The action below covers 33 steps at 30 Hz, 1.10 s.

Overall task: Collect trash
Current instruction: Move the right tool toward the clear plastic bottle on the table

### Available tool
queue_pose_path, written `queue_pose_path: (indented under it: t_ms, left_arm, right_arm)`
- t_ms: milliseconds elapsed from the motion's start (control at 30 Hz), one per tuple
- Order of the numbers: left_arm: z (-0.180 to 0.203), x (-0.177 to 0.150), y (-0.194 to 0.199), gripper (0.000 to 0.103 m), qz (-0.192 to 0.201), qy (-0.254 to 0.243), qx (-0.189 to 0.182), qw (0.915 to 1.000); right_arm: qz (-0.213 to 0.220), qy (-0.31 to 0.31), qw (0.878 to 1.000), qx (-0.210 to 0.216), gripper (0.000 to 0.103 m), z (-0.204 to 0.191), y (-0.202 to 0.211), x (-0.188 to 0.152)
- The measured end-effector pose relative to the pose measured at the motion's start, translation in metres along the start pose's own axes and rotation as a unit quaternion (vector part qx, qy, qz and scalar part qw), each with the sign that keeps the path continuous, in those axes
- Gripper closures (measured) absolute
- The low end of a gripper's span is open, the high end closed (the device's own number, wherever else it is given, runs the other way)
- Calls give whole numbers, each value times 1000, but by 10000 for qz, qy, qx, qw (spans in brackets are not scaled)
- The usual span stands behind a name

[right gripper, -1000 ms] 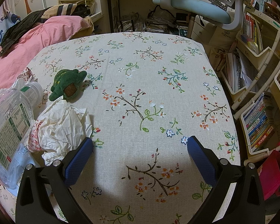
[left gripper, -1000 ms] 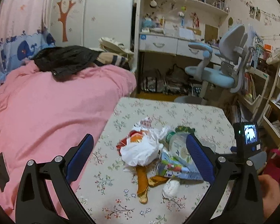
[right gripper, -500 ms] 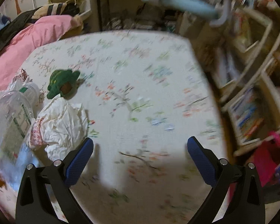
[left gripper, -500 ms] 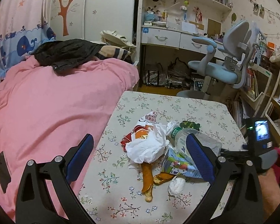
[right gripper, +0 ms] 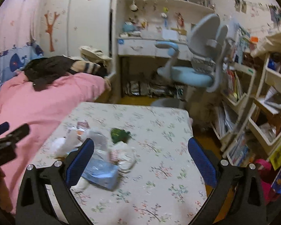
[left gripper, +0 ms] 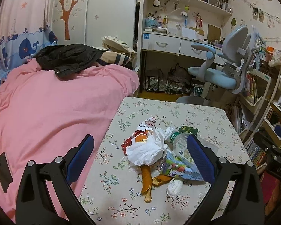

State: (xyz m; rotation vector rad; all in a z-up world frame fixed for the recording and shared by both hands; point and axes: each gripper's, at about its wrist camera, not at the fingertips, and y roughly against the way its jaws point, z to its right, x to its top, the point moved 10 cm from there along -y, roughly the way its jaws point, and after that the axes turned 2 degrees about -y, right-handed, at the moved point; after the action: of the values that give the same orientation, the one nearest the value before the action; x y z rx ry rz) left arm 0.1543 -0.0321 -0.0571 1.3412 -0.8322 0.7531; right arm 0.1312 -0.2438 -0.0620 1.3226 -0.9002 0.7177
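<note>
A heap of trash lies on the floral-cloth table (left gripper: 206, 116): a crumpled white bag (left gripper: 146, 150), a red snack wrapper (left gripper: 138, 136), a clear plastic bottle (left gripper: 179, 142), a green drink carton (left gripper: 176, 168), an orange peel (left gripper: 147, 180), a white paper wad (left gripper: 174, 187) and a green scrap (left gripper: 188, 130). My left gripper (left gripper: 140, 157) hangs open above the heap's near side, touching nothing. My right gripper (right gripper: 140, 161) is open and empty above the table (right gripper: 168, 187), with the bottle (right gripper: 101, 150), a white crumpled paper (right gripper: 125, 157) and the green scrap (right gripper: 119, 134) blurred ahead at left.
A bed with a pink cover (left gripper: 46, 108) runs along the table's left edge, a black jacket (left gripper: 65, 56) on it. A blue-grey desk chair (left gripper: 226, 73) and a white desk (left gripper: 178, 43) stand behind. Bookshelves (right gripper: 252, 112) crowd the right side.
Both grippers have pulled back and tilted up. The right view swung from looking down at the tabletop to facing the room. The trash has not moved.
</note>
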Motion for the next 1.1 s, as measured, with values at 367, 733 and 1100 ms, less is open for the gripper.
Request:
queue_pose_path:
  t_ms: [367,733,1100]
  left_arm:
    - [-4,7,4,7,75,87,-8,9999]
    - [-6,7,5,7,68,99,0,9999]
    - [-20,13,4,7,76,111,154,9998]
  right_arm:
    - [411,16,9990,148,6,-11,11,9]
    - [377,29,9991,215,6,-18,12,7]
    - [222,109,9990,369,6,-26,5,3]
